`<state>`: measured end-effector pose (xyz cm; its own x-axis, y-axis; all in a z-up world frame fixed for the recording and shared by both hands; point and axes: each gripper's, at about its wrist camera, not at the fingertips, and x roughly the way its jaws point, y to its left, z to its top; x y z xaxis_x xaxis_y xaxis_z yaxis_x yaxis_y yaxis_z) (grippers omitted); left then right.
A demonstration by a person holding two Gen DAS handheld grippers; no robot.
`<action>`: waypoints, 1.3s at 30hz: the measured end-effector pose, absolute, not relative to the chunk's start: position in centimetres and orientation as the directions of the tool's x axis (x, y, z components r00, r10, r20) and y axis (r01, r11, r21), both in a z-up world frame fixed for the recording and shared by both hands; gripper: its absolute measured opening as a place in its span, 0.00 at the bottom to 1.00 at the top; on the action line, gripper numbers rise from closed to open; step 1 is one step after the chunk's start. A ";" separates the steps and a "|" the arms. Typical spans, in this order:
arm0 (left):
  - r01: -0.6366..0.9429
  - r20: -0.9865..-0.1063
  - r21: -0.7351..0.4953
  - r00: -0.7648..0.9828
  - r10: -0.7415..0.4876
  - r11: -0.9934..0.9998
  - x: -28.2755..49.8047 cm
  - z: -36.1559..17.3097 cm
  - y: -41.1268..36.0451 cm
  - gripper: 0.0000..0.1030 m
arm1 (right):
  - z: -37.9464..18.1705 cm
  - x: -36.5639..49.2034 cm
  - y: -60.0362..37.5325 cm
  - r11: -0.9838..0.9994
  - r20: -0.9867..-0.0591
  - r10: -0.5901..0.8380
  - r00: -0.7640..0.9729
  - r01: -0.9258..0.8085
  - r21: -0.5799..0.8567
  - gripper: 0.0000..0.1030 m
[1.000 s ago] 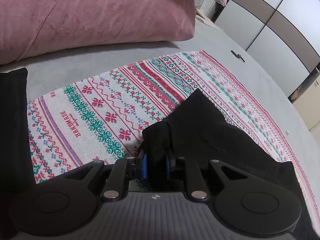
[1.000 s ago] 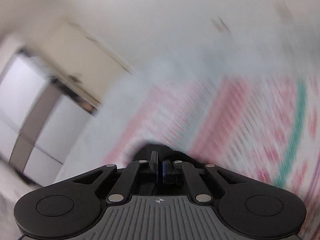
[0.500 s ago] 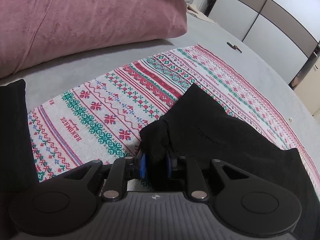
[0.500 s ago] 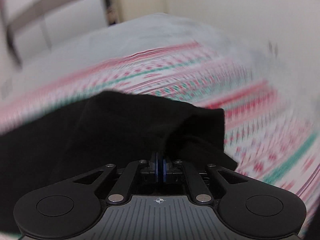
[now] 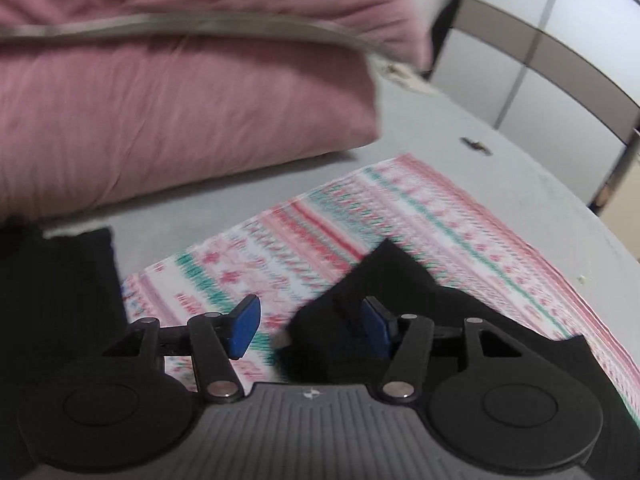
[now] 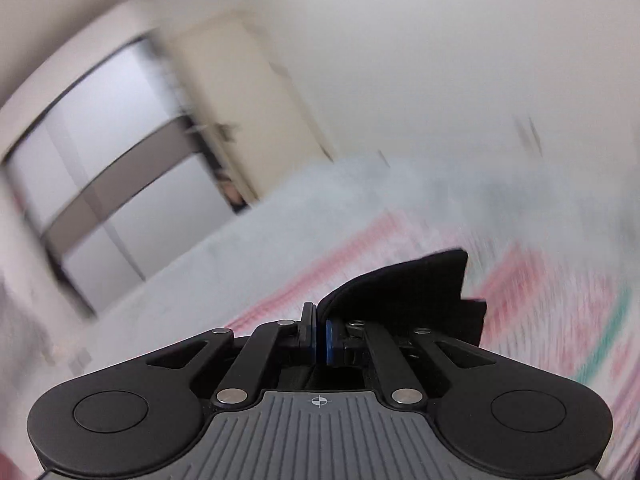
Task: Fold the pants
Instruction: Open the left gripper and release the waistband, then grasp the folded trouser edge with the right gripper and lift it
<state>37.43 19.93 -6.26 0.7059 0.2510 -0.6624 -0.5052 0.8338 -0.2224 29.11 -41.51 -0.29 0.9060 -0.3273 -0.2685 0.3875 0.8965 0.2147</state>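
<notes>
The black pants [image 5: 460, 312] are seen lying on the patterned cloth [image 5: 360, 224], below the pink pillow [image 5: 180, 120], partly folded; further folds are judged outstanding. The left gripper [image 5: 308, 326] is opening, its pads [image 5: 244, 326] clear of the fabric. The right gripper [image 6: 318, 340] is clamped on a pants edge [image 6: 404, 288], shown only in the right view. The pillow is shown only in the left view.
</notes>
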 end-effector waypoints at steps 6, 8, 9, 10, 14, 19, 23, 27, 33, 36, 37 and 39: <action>-0.282 -0.688 -0.231 0.724 0.048 0.931 38.9 -7.1 12.6 0.82 | -4.3 31.6 -26.5 0.882 -0.382 -0.171 0.908 -0.031 -0.470 0.05; -0.242 -0.719 -0.266 0.694 -0.025 0.933 39.5 -8.2 10.8 0.82 | -8.9 32.0 -21.4 0.743 -0.500 -0.145 0.854 -0.240 -0.625 0.04; -0.232 -0.738 -0.284 0.672 -0.057 0.930 39.8 -8.9 10.2 0.82 | -11.5 31.8 -19.1 0.638 -0.539 -0.149 0.829 -0.336 -0.693 0.04; -0.224 -0.752 -0.301 0.653 -0.087 0.927 40.0 -9.4 9.7 0.82 | -14.0 31.2 -17.0 0.513 -0.562 -0.159 0.812 -0.419 -0.749 0.05; -0.200 -0.766 -0.331 0.628 -0.138 0.922 40.4 -10.3 8.3 0.82 | -15.6 30.6 -13.7 0.359 -0.501 -0.177 0.847 -0.419 -0.834 0.08; -0.176 -0.761 -0.311 0.635 -0.134 0.934 40.7 -10.3 7.9 0.82 | -9.0 33.8 -18.6 0.797 -0.684 -0.094 0.724 -0.356 -0.487 0.54; -0.172 -0.760 -0.341 0.628 -0.164 0.924 40.4 -10.1 8.3 0.82 | -5.1 34.8 -27.3 0.949 -0.760 0.274 0.589 -0.295 0.114 0.83; -0.147 -0.752 -0.344 0.634 -0.178 0.927 40.1 -9.7 7.6 0.82 | -2.9 33.9 -33.3 0.929 -0.666 0.332 0.668 -0.110 0.353 0.83; -0.077 -0.751 -0.330 0.625 -0.212 0.941 40.2 -9.9 5.2 0.82 | -6.9 34.0 -41.7 0.738 -0.737 0.209 0.643 0.391 0.550 0.84; -0.053 -0.750 -0.332 0.620 -0.230 0.942 40.1 -10.0 4.5 0.82 | -7.8 33.8 -42.4 0.669 -0.717 0.205 0.666 0.440 0.599 0.84; -0.045 -0.750 -0.330 0.619 -0.233 0.943 40.1 -10.1 4.2 0.82 | -7.3 33.8 -41.9 0.673 -0.714 0.189 0.674 0.441 0.594 0.84; -0.035 -0.754 -0.320 0.615 -0.232 0.947 40.2 -10.2 4.0 0.82 | -7.0 34.5 -40.9 0.705 -0.721 0.150 0.677 0.438 0.558 0.84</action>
